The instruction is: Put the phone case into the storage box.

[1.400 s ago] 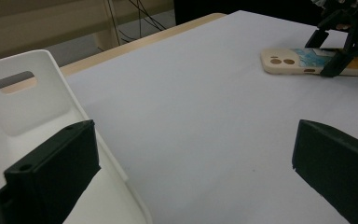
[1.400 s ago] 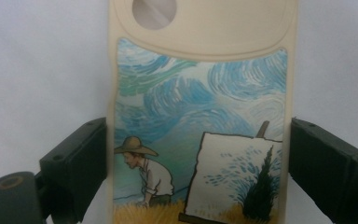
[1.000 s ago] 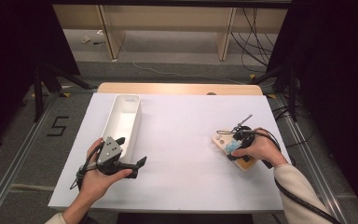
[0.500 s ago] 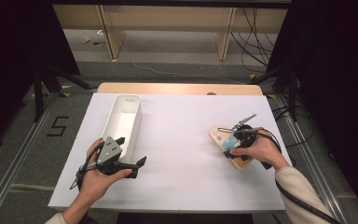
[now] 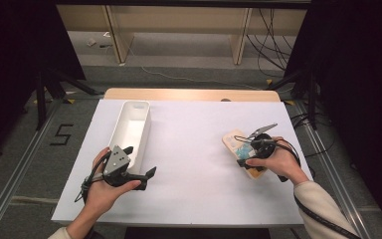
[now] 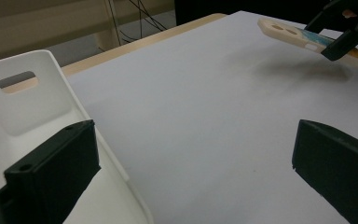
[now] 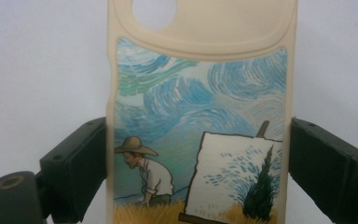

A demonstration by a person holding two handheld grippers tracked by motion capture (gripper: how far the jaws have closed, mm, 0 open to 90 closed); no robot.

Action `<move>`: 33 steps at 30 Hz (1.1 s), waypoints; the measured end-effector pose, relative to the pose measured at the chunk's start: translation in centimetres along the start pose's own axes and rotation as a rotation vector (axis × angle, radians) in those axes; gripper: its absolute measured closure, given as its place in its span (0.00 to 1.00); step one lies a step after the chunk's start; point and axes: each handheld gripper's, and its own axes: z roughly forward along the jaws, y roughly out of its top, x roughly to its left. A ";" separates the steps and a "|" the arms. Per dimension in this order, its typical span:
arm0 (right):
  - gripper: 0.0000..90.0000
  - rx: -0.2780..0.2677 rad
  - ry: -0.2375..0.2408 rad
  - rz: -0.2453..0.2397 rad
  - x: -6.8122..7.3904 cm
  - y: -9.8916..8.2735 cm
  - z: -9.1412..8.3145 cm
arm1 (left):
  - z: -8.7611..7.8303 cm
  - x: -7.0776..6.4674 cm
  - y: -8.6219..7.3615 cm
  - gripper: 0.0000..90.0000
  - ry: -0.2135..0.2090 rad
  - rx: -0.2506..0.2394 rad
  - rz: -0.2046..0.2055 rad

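White bin (image 5: pixel 129 130) x1, phone case (image 7: pixel 200 116) x1

Wide bare stretch of bench (image 5: pixel 199 149) between white bin (image 5: pixel 132 130) at left and phone case (image 5: pixel 236 142) at right; open passage there. Bin walls block path along left side, just beside left hand-held gripper (image 5: pixel 139 163). Phone case, clamped in right hand-held gripper (image 5: pixel 246 149), tilts above bench; shadow beneath, gap under it.

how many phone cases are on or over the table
1: the phone case is between the jaws of the right claw, lifted off the white table at its right side. The white bin's floor is partly hidden.
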 end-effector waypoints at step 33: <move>0.12 -0.332 0.023 0.015 1.5 -0.7 -0.6 | 0.0 0.0 0.0 0.00 0.000 -0.001 0.001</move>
